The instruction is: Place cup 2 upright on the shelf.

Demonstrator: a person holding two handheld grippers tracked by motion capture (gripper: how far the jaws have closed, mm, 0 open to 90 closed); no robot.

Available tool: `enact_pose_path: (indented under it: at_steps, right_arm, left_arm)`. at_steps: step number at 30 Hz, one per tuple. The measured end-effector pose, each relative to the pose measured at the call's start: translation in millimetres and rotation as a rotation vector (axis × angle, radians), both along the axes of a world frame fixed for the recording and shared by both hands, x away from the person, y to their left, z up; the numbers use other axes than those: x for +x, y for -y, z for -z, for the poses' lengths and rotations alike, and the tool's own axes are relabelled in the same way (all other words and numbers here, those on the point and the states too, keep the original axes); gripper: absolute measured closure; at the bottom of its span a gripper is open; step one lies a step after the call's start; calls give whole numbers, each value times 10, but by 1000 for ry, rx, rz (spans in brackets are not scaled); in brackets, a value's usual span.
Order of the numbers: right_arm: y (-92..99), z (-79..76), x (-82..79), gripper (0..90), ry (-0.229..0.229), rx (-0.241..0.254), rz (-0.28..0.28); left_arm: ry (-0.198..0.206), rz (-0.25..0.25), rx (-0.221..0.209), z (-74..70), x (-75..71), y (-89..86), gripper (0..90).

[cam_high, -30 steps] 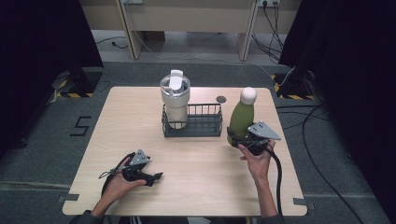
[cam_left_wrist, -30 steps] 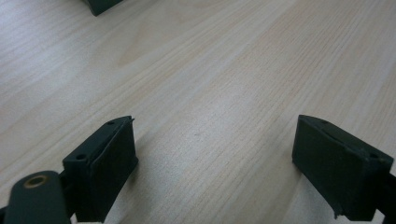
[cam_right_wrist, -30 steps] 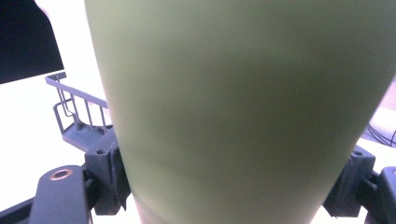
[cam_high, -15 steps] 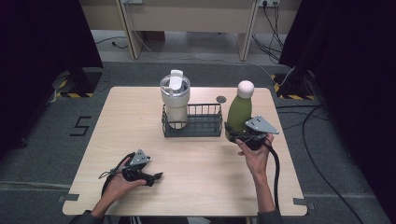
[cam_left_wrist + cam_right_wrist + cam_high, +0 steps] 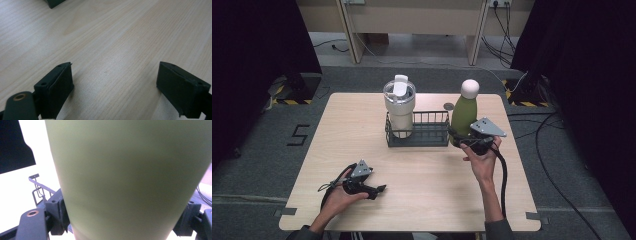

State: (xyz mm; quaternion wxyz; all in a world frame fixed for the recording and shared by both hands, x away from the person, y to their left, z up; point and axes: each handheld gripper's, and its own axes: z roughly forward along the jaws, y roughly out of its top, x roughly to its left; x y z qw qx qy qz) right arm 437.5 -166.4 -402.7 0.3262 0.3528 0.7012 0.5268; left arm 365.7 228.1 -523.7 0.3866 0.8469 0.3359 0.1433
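The green bottle (image 5: 463, 116), just right of centre in the high view beside the wire basket (image 5: 418, 131), is clasped low on its body by the right tongs (image 5: 460, 138), presumably for lifting into that basket, its long axis upright and white cap topmost, while the left tongs (image 5: 377, 189) rest released on the counter (image 5: 352, 125).

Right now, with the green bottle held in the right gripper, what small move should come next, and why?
Probably carry the green bottle a little leftward over the wire basket. The right gripper is shut on it beside the basket's right end, and the space next to the white tumbler looks free.
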Motion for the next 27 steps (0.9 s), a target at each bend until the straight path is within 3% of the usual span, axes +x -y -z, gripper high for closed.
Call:
enact_pose_path:
  at_steps: [13,27]
  right_arm:
    - [-188,-167,146,208,5,-10,-20]
    - [-361,-233,344,208,-6,-6,-33]
  left_arm:
    - [0,0,-1,0,-4,-1,130]
    - [0,0,-1,0,-5,-1,131]
